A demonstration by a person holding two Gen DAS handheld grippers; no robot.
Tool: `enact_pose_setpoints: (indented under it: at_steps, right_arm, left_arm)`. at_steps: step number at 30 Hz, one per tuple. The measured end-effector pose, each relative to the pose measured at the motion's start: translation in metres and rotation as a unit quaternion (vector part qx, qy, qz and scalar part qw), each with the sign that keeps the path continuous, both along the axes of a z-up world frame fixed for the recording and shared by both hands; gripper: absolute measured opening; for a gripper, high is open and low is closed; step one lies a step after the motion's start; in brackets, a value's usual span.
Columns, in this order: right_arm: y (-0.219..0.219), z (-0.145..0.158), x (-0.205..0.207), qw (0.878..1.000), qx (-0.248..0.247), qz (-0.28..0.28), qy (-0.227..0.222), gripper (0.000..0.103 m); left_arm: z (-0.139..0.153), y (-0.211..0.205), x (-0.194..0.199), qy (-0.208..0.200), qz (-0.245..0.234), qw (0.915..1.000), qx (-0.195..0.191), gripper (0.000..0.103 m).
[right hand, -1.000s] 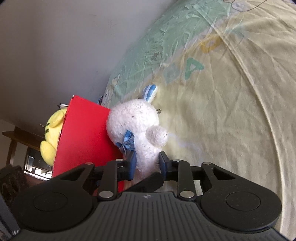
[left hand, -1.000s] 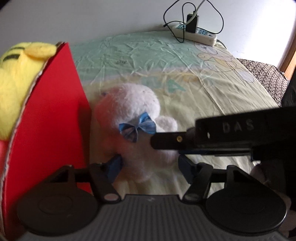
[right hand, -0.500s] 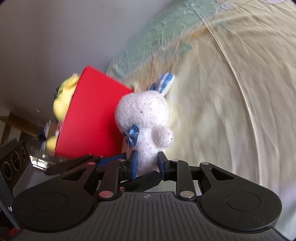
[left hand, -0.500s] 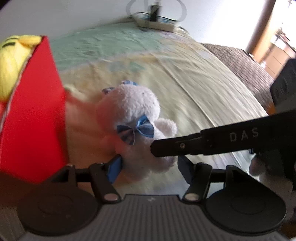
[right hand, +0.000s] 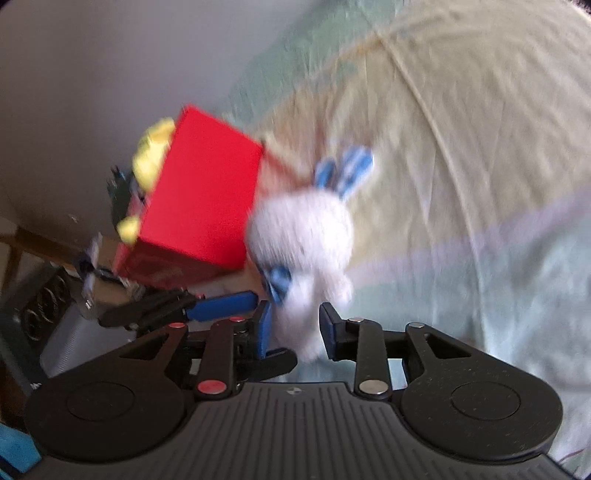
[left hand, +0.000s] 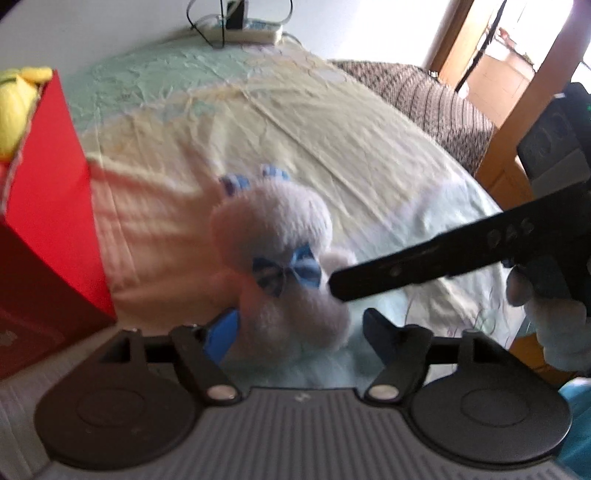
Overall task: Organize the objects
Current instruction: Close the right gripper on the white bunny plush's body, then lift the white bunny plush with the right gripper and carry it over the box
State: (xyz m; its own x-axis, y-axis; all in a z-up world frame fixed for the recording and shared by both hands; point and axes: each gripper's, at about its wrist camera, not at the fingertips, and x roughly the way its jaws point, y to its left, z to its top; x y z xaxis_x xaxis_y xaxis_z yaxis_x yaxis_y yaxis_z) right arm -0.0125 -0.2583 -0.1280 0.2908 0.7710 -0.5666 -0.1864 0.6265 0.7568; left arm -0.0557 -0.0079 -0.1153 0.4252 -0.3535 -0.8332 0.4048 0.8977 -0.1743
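A red box [left hand: 48, 206] holding a yellow plush [left hand: 14, 107] is standing at the bed's [left hand: 332, 122] left edge. Just right, the white bunny [left hand: 280, 258] is standing upright, ears up, between the left gripper [left hand: 299, 328] and right gripper [right hand: 295, 328], both jaws spreading, pads apart. Only the left view is showing a power strip [left hand: 247, 33].

Pale wall [left hand: 110, 26]; bed, yellow-green sheet [left hand: 295, 122]; power strip [left hand: 255, 35]; bright wooden doorway [left hand: 517, 66].

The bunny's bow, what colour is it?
Blue, with paler stripes; the bow on the white bunny shows best in the left wrist view.
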Motion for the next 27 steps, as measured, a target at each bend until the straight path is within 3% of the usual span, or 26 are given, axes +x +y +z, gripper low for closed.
enact_pose_setpoints:
  at_steps: [2, 7, 12, 18, 27]
  right_arm:
    - [-0.003, 0.001, 0.009, 1.0, -0.01, -0.016, -0.017, 0.043]
    - [0.002, -0.017, 0.03, 1.0, -0.01, -0.012, -0.015, 0.046]
    - [0.01, -0.035, 0.036, 0.999, 0.045, -0.014, 0.02, 0.054]
    - [0.02, -0.039, 0.035, 0.996, 0.078, -0.005, 0.033, 0.053]
    - [0.042, -0.013, 0.016, 0.996, 0.039, 0.072, -0.018, 0.05]
  left_arm:
    - [0.005, 0.001, 0.007, -0.013, 0.007, 0.9998, -0.009, 0.086]
    - [0.002, -0.005, 0.027, -0.016, 0.018, 0.9996, -0.017, 0.088]
    - [-0.012, -0.007, 0.039, -0.016, 0.039, 0.9991, 0.0, 0.088]
    - [-0.017, 0.001, 0.039, -0.007, 0.06, 0.9981, -0.009, 0.084]
    - [-0.007, 0.014, 0.019, -0.004, 0.07, 0.9971, -0.027, 0.083]
